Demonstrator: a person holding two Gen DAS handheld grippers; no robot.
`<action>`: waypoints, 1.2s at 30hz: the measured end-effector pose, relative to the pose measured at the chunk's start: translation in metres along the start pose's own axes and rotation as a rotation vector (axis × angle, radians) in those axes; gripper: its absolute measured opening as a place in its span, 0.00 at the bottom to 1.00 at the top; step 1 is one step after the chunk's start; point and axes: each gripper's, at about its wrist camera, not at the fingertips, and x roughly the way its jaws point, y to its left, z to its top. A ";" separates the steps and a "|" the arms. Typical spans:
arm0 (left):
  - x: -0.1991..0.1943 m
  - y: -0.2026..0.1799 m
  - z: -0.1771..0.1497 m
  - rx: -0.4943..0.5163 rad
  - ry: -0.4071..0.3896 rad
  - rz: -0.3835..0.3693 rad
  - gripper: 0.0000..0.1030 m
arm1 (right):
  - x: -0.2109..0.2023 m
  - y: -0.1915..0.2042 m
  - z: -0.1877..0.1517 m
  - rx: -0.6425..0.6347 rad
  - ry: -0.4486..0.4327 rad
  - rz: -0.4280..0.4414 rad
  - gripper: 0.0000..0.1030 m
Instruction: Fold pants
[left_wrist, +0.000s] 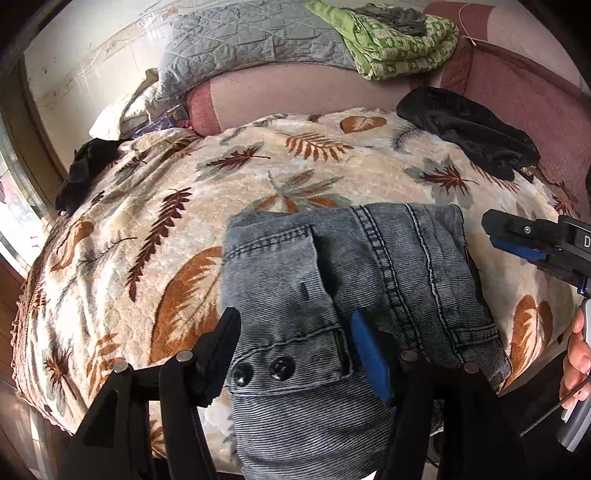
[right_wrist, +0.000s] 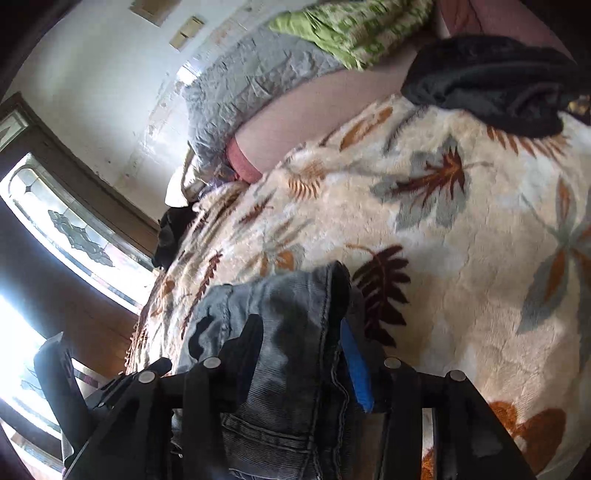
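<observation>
Grey denim pants (left_wrist: 343, 280) lie folded into a thick bundle on the leaf-patterned blanket (left_wrist: 155, 206), near its front edge. My left gripper (left_wrist: 295, 343) is open, its fingers straddling the waistband with two black buttons, not clamped. My right gripper shows in the left wrist view (left_wrist: 517, 240) at the right, beside the bundle. In the right wrist view the right gripper (right_wrist: 301, 339) has its jaws apart around a raised fold of the pants (right_wrist: 280, 332); whether they press on the cloth is unclear.
A black garment (left_wrist: 472, 129) lies at the blanket's far right and also shows in the right wrist view (right_wrist: 491, 85). Another dark garment (left_wrist: 85, 170) lies at the far left. A grey quilt (left_wrist: 251, 40) and a green quilt (left_wrist: 399, 40) are piled behind. A window (right_wrist: 62, 229) is on the left.
</observation>
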 end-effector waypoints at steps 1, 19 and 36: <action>-0.005 0.002 0.001 -0.003 -0.013 0.009 0.62 | -0.003 0.008 0.000 -0.028 -0.025 0.007 0.46; 0.022 0.031 -0.021 -0.112 0.044 0.054 0.83 | 0.070 0.025 -0.023 -0.125 0.168 -0.128 0.46; -0.113 0.035 0.015 -0.130 -0.228 0.148 0.83 | -0.089 0.085 -0.016 -0.238 -0.146 -0.066 0.55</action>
